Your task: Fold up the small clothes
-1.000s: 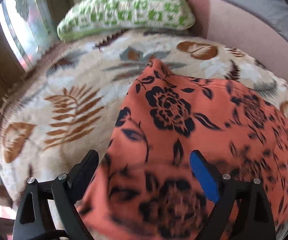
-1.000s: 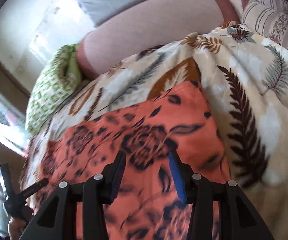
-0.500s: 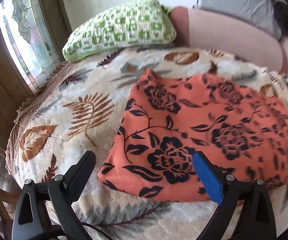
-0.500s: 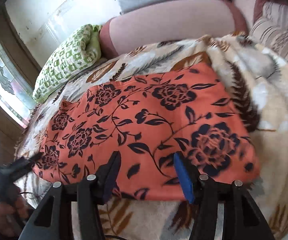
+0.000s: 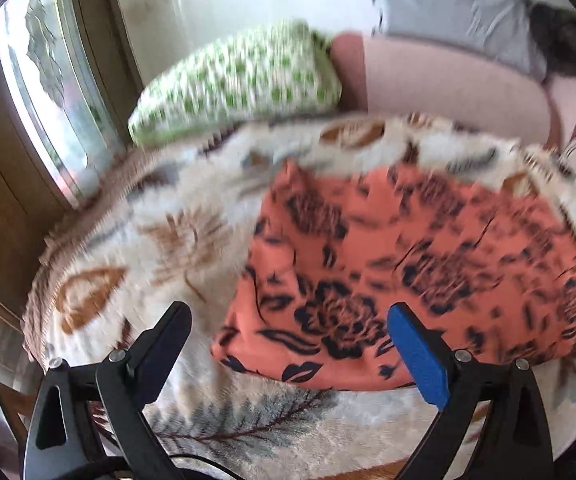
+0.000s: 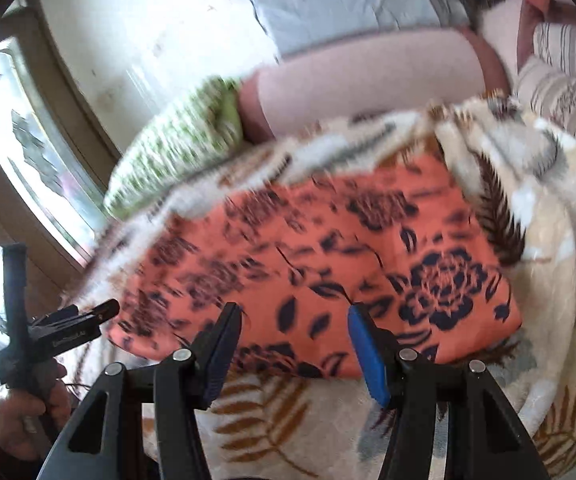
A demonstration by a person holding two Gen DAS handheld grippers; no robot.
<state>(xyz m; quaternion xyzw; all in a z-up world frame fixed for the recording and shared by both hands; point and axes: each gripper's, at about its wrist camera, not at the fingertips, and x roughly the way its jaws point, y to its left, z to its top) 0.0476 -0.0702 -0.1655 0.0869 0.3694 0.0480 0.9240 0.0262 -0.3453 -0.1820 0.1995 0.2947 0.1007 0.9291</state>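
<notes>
Left wrist view shows an orange cloth (image 5: 407,264) with dark flowers lying folded and flat on a leaf-patterned blanket (image 5: 160,240) covering a bed. Left tongs (image 5: 288,344) stand wide open above the cloth's near edge, gripping nothing, their jaws having just been opening. Right tongs (image 6: 293,336) are half open and empty, also having just been opening. A green pillow (image 5: 240,80) lies beyond the blanket, by a window (image 5: 48,100).
</notes>
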